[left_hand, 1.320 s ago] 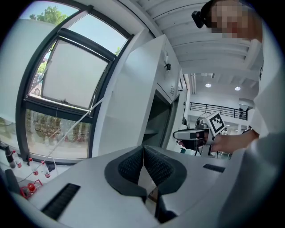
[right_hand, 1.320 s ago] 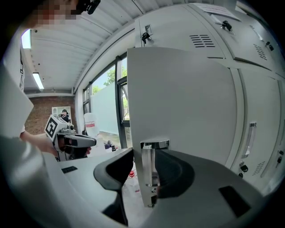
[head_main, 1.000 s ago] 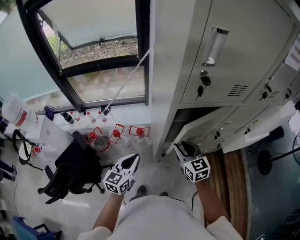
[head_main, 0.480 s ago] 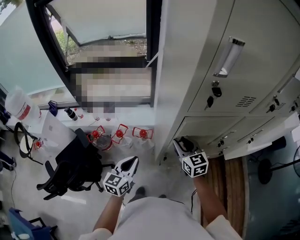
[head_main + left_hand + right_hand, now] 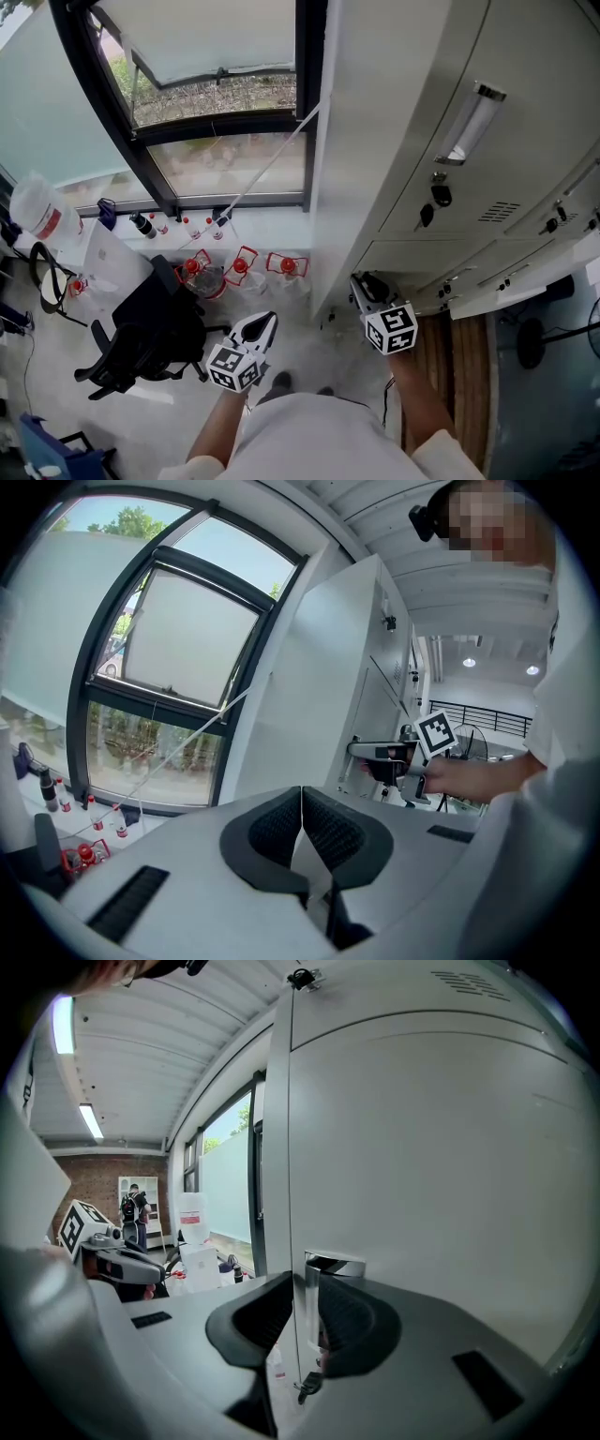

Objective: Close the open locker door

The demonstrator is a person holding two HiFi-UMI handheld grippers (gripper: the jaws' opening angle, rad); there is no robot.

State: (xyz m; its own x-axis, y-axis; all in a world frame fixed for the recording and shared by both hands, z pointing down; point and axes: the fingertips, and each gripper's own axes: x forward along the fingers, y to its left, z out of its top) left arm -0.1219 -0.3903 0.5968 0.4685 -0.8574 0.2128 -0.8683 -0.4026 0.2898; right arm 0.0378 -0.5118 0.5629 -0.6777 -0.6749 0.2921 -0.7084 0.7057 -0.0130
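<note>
The grey lower locker door (image 5: pixel 412 251) lies flush with the locker bank; in the right gripper view it (image 5: pixel 441 1194) fills the frame. My right gripper (image 5: pixel 358 281) sits at that door's left edge. Its jaws (image 5: pixel 307 1312) are closing with a narrow gap still between them. The door's chrome handle (image 5: pixel 328 1266) shows through that gap, beyond the pads, with a key (image 5: pixel 306 1387) below it. Nothing is pinched. My left gripper (image 5: pixel 265 322) hangs lower left, away from the lockers, its pads (image 5: pixel 301 817) closed together on nothing.
A black office chair (image 5: pixel 150 337) stands at the left, with red-capped bottles (image 5: pixel 239 267) on the floor under the window (image 5: pixel 216 112). A pale panel (image 5: pixel 511 281) juts out from the lockers further right. A fan (image 5: pixel 525 342) stands beyond it.
The lower locker door has swung from standing open to flush with the bank. My right gripper followed it in at its edge. The left gripper barely moved.
</note>
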